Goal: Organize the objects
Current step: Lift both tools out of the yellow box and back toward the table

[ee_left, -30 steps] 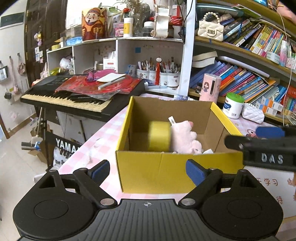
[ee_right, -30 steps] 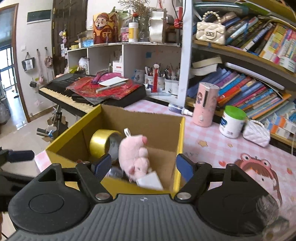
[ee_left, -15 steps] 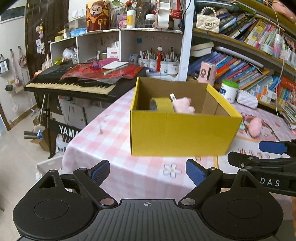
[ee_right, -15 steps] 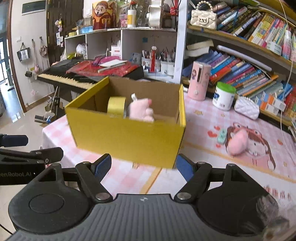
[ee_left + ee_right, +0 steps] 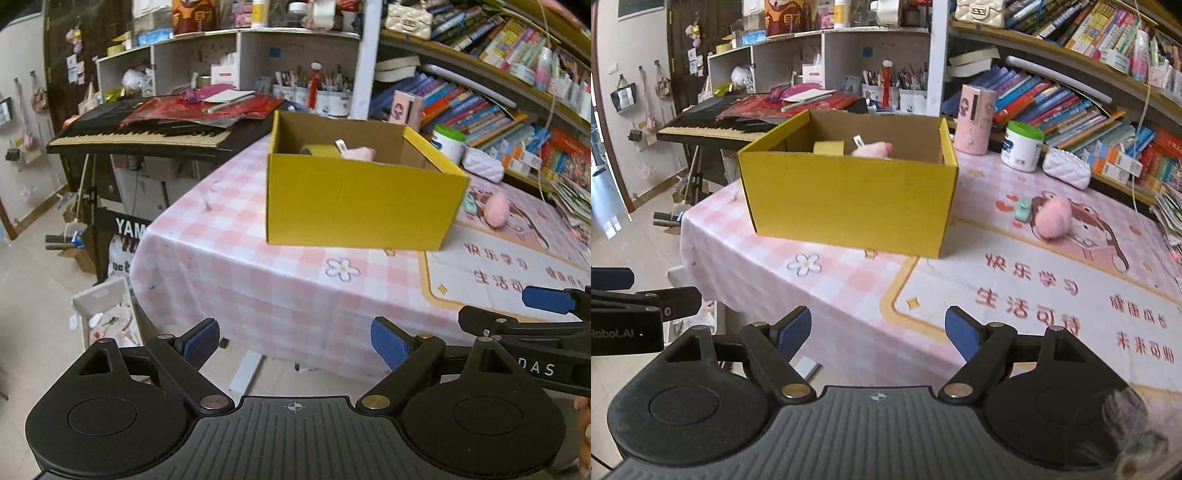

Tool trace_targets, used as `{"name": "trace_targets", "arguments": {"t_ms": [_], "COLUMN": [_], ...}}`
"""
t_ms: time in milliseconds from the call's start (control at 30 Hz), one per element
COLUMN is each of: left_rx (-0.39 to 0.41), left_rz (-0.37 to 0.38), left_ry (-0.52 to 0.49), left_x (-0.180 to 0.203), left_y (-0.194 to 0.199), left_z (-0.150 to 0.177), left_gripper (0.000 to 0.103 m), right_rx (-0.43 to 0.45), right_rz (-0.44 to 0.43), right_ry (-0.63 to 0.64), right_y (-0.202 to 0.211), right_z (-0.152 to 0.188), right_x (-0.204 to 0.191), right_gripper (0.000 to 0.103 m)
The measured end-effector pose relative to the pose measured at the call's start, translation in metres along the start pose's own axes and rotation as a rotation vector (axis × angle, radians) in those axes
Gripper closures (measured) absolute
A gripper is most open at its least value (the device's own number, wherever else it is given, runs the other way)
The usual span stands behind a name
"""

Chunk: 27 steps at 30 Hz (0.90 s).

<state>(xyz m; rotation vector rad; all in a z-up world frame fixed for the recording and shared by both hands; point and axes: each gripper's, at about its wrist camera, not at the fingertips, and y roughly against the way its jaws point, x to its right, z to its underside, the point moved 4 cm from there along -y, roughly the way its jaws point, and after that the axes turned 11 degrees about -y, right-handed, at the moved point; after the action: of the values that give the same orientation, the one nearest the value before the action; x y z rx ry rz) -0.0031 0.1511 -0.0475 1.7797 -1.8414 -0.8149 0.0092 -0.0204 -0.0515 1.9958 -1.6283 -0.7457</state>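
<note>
Yellow box (image 5: 849, 199) sits near table edge (image 5: 713, 273), well apart from pink plush (image 5: 1052, 218).

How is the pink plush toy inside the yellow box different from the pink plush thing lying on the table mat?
The pink plush toy in the box sits inside the yellow box, mostly hidden by its wall; the pink plush on the mat lies in the open, fully visible. The boxed toy has a white tag and rests next to a yellow tape roll; the plush on the mat lies beside a small green object. Both are soft and pink.
</note>
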Motion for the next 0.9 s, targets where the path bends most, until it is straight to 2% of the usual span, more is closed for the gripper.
{"name": "trace_targets", "arguments": {"t_ms": [567, 900], "left_rx": [-0.02, 0.004], "left_rz": [0.151, 0.246], "left_ry": [-0.12, -0.193], "left_x": [0.049, 0.081], "left_y": [-0.003, -0.003], "left_z": [0.007, -0.003], "left_gripper": [0.012, 0.012], "right_rx": [0.008, 0.029], "right_rz": [0.126, 0.226], "right_ry": [-0.101, -0.176], "right_y": [0.032, 0.049], "right_z": [0.026, 0.031], "right_x": [0.039, 0.07], "right_gripper": [0.021, 0.02]}}
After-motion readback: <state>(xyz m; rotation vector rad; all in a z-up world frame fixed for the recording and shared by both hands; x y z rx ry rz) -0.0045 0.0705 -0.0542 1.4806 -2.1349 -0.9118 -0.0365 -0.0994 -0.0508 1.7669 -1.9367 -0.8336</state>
